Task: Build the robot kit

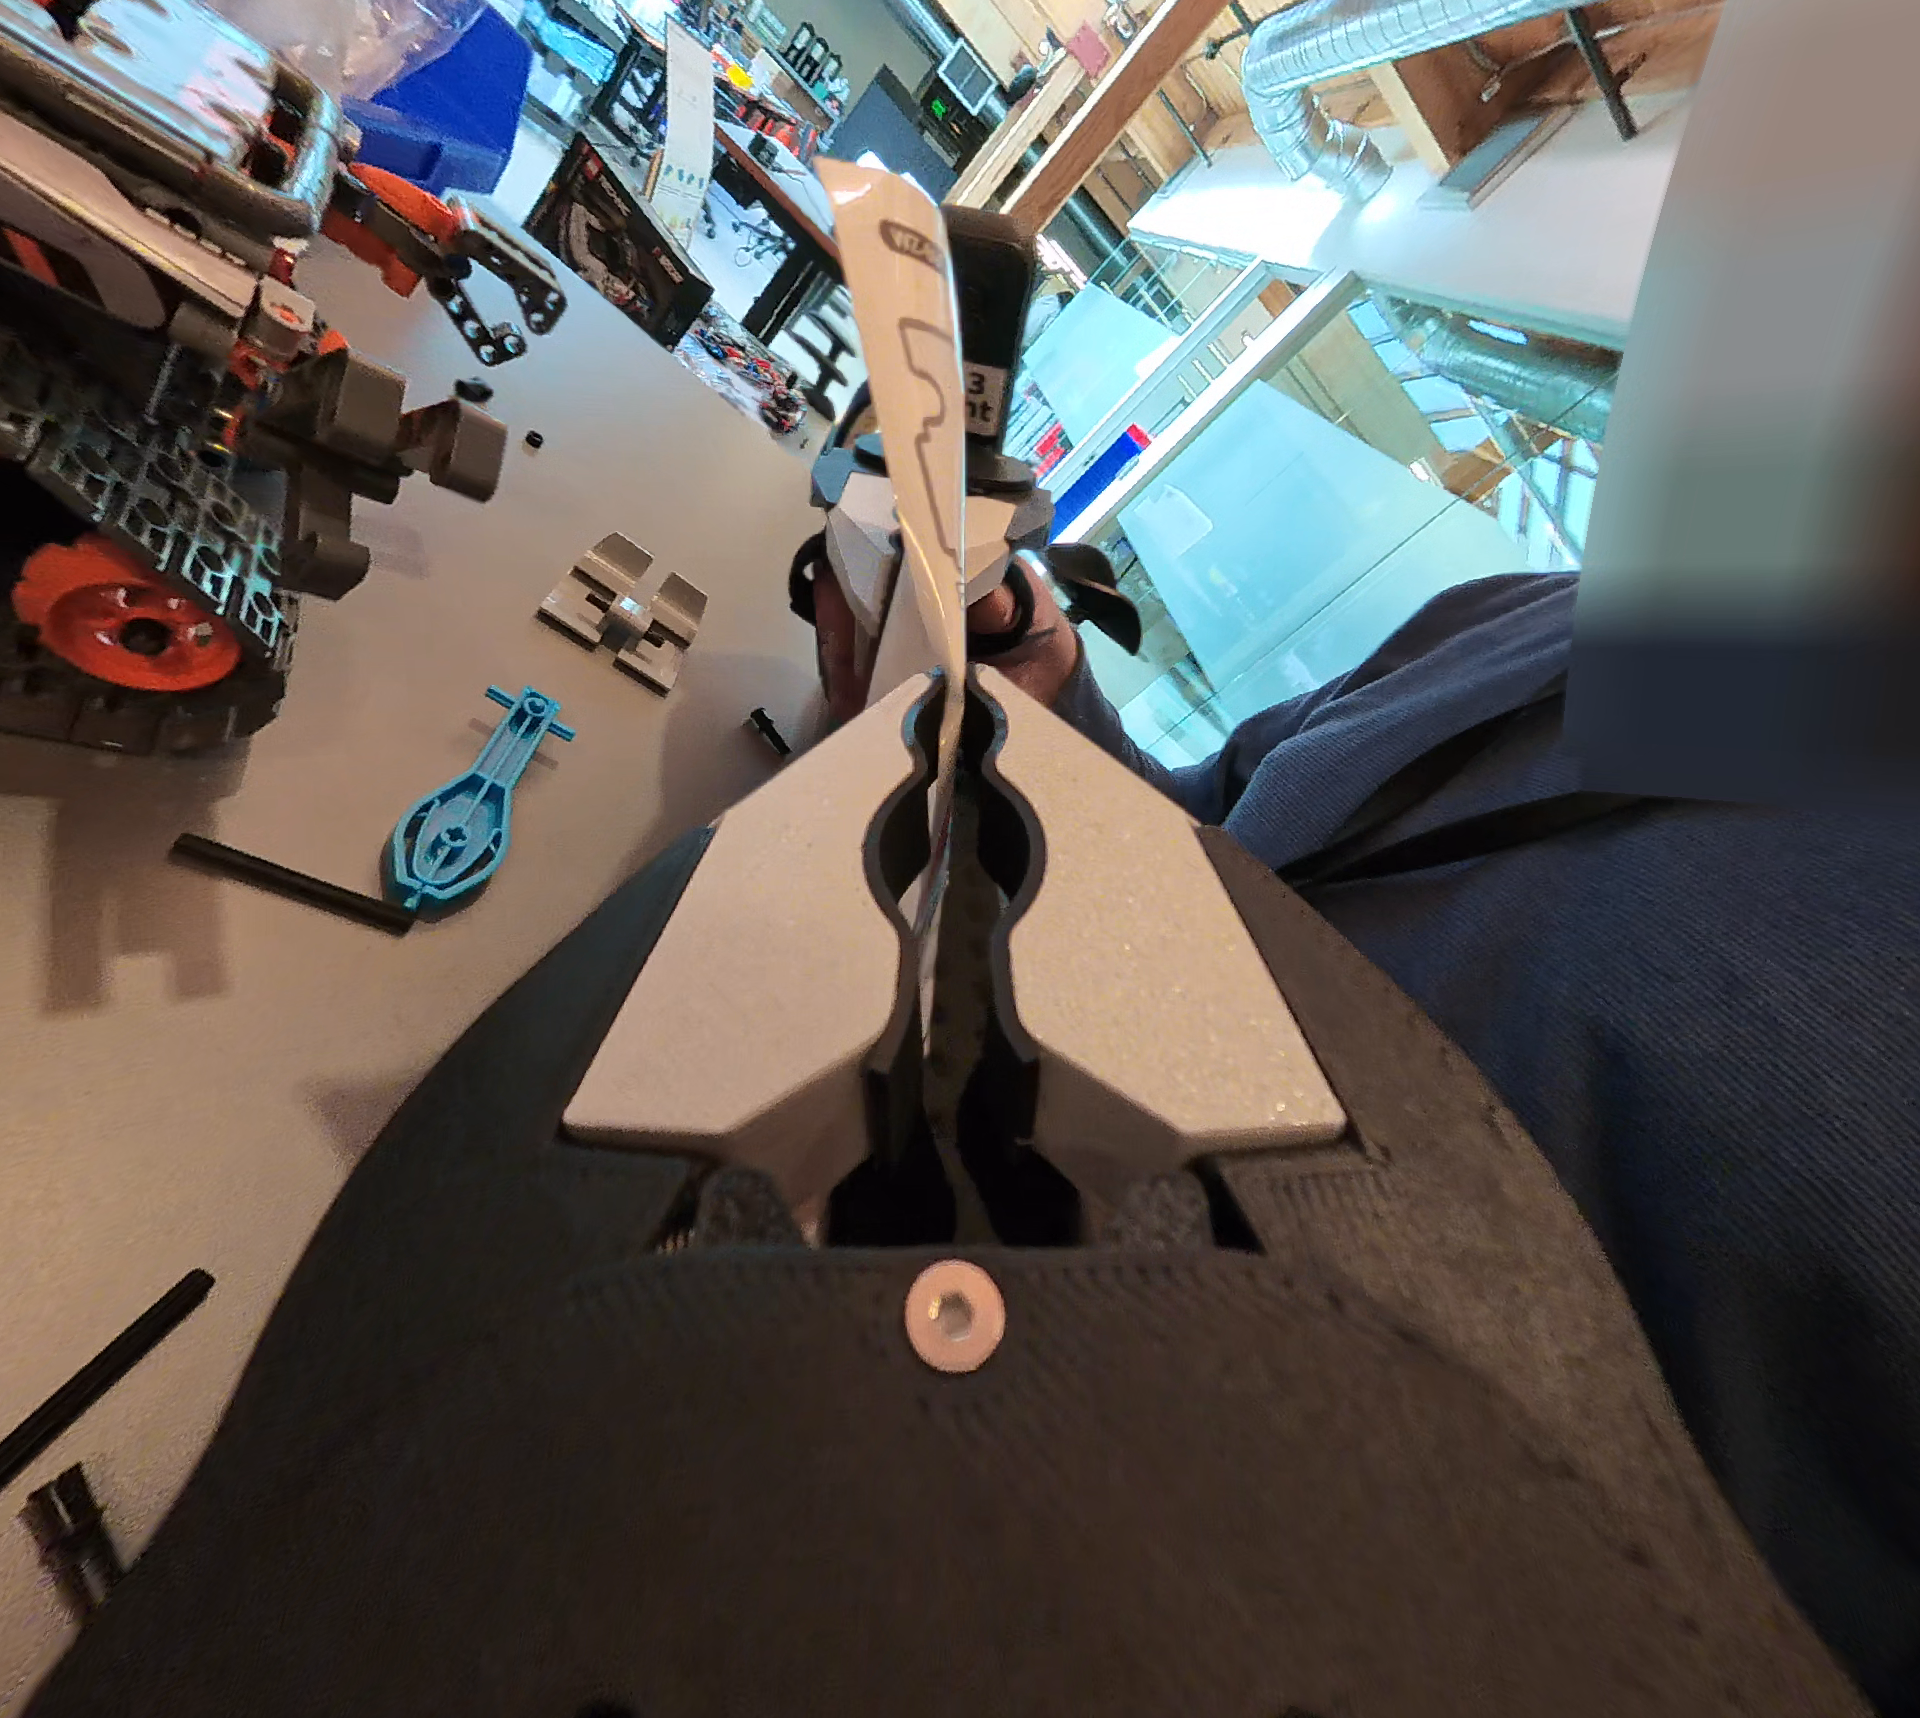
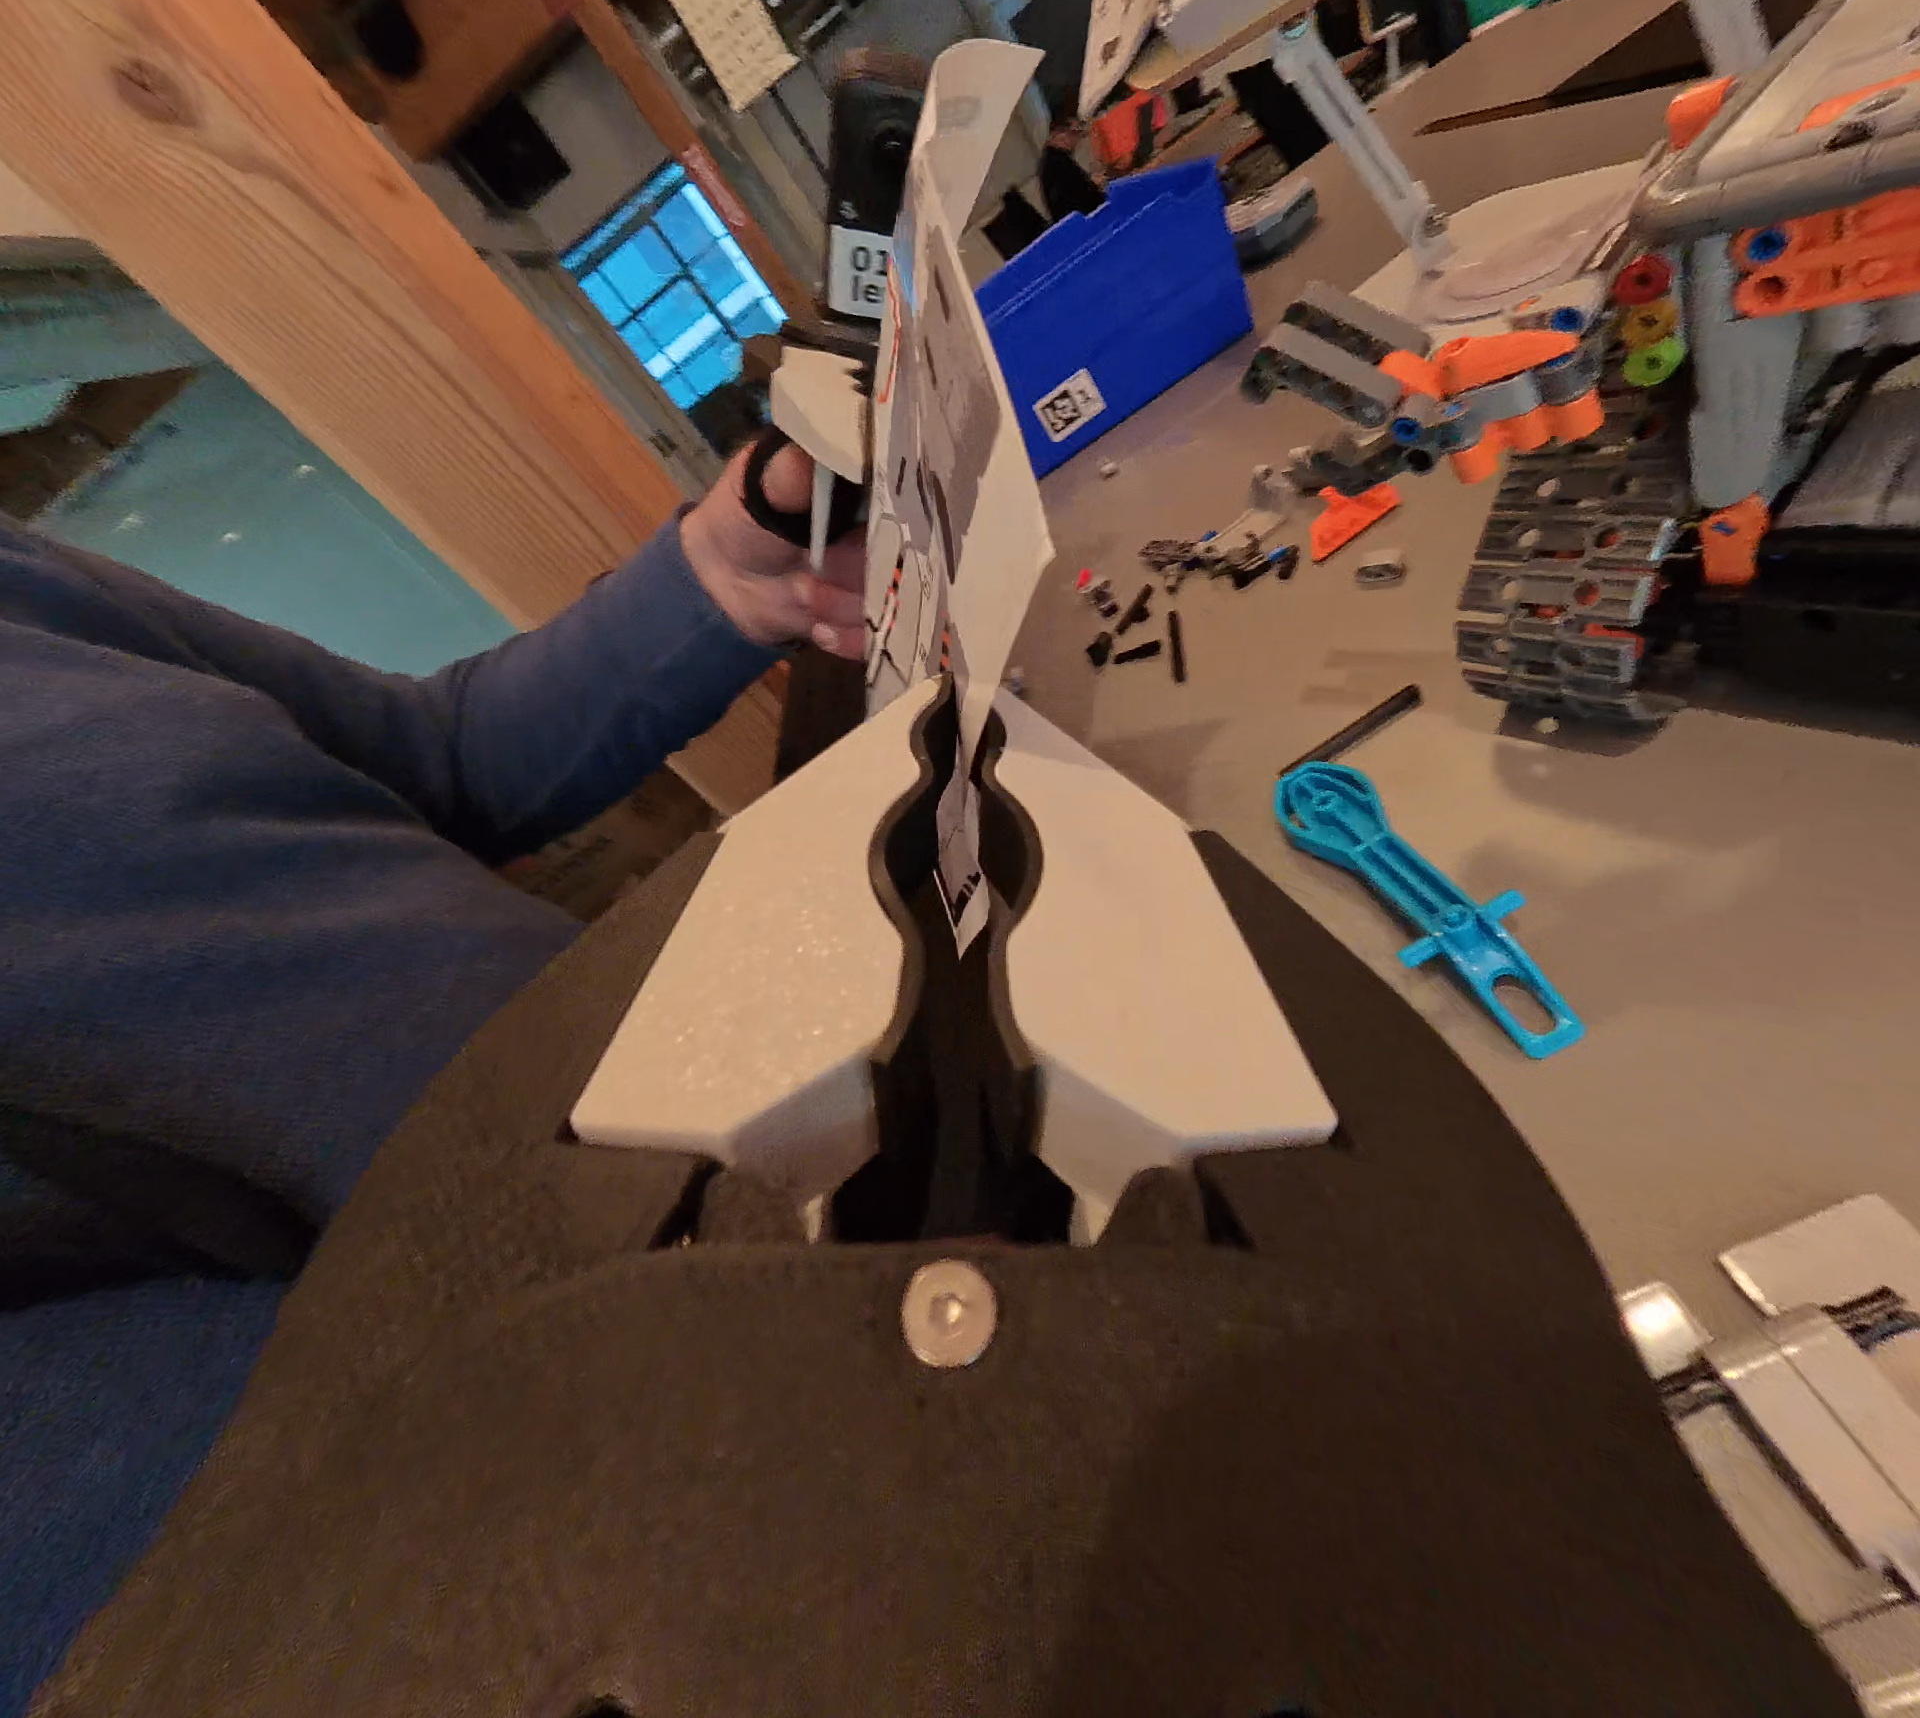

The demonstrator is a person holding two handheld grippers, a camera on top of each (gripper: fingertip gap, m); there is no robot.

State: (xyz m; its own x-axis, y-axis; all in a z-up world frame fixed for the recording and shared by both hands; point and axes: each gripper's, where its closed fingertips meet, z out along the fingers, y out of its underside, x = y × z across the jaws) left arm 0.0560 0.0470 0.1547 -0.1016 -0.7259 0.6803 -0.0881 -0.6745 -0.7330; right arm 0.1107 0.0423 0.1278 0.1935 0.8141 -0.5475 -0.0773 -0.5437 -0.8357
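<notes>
Left claw (image 1: 951,697), right claw (image 2: 961,702) both pinch printed sheet (image 2: 961,463) | grey table (image 2: 1714,837) | timber-beamed workshop

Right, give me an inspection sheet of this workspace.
Surface: grey table, in use.
Job's things: printed sheet held up off the table, pinched by both grippers.
Clutter: orange and grey tracked toy vehicle, blue plastic tool, black rod, small black pins, blue bin.
Grippers: left gripper shut on the sheet; right gripper shut on the sheet.
Cables: nothing seen.
Surroundings: workshop with wooden beams and metal ducts.
</notes>
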